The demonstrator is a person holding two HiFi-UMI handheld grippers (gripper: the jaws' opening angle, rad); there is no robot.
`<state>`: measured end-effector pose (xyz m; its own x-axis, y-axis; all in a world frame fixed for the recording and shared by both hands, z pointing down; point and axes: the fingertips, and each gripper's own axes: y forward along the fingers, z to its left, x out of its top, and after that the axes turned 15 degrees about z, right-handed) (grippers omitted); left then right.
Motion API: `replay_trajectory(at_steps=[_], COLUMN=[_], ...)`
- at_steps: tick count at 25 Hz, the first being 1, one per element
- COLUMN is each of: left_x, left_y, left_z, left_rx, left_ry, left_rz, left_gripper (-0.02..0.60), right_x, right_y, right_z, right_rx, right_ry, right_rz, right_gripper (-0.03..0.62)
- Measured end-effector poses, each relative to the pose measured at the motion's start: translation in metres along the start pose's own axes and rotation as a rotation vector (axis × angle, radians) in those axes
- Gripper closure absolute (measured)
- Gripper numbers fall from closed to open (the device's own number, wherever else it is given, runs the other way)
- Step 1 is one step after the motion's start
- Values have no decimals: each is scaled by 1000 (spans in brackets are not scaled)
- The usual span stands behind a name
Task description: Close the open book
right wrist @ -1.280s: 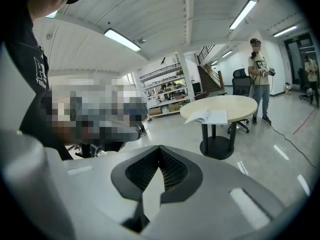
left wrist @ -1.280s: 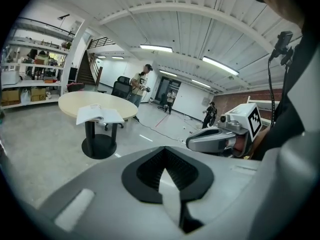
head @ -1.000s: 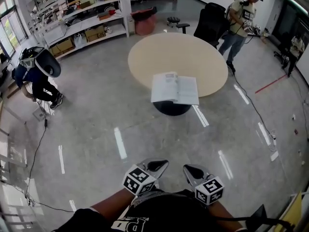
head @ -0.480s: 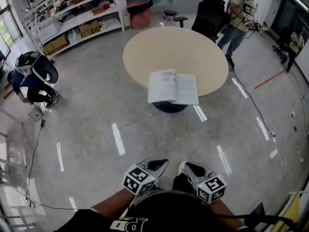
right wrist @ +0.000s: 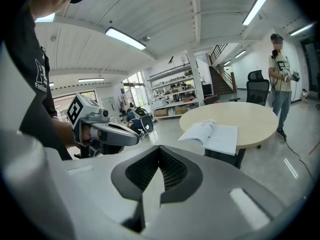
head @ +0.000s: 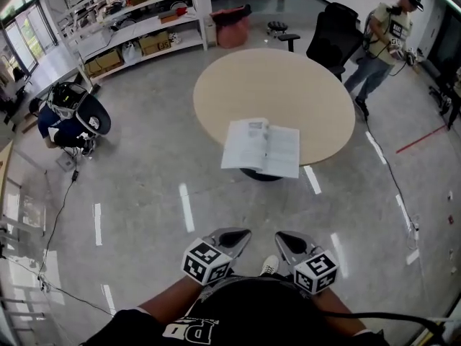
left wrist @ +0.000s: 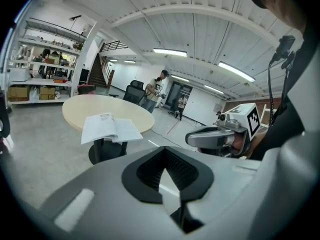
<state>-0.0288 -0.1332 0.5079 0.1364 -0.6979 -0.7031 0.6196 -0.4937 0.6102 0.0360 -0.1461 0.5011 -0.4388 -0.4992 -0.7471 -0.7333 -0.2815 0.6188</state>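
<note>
An open white book lies flat at the near edge of a round beige table, its near corner overhanging. Both grippers are held close to my body, well short of the table, over bare floor. My left gripper is shut with nothing between its jaws. My right gripper beside it is also shut and empty. In the left gripper view the book lies ahead on the left and the right gripper shows at the right. The right gripper view has the book ahead to the right.
A person crouches at the left near cables on the floor. Another person stands beyond the table by a black chair. Shelving and a red bin line the back.
The table and book have come nearer and shifted slightly right in the head view as I walk toward them. Both grippers keep their place by my body, still shut.
</note>
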Motion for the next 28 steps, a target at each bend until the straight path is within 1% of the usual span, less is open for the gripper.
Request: replay_trajectory(at_steps=[3,6,10,14,16,19,21,23,28], left_x=[29,51,73,84,85,77,77,82,97], left_y=[34,55,71,82,85,90,96,104,112], left_z=[-14,-17,-13,-9,-8,3,12,17,40], left_rx=[-9,-5,40,90,98,109,103,77,7], left_ry=[-14,-19,-39,-67,-72,-84,-96,-94,-50], left_rz=[-22,-30,-41,-40,-21,21,35,42,74], left_gripper=[574,574,574,574,574,574,574,574,574], right_x=[-1,3,7,4,3,3,4,6,31], right_y=[-9,-14,-23,-28,-25,-15,-8,-1,15], right_z=[-37,-62,-90,-113,-121,-126,-131,-136,-144], right_rx=[25,42,64,91,101,118,122,113,62], right_ry=[-13,-20,-21,-12,0,29,40,45,70], right_rz=[2,0,-5,-3,-2,-2,5,18,18], right_gripper=[586,585,585,585,585,586,585,585,585])
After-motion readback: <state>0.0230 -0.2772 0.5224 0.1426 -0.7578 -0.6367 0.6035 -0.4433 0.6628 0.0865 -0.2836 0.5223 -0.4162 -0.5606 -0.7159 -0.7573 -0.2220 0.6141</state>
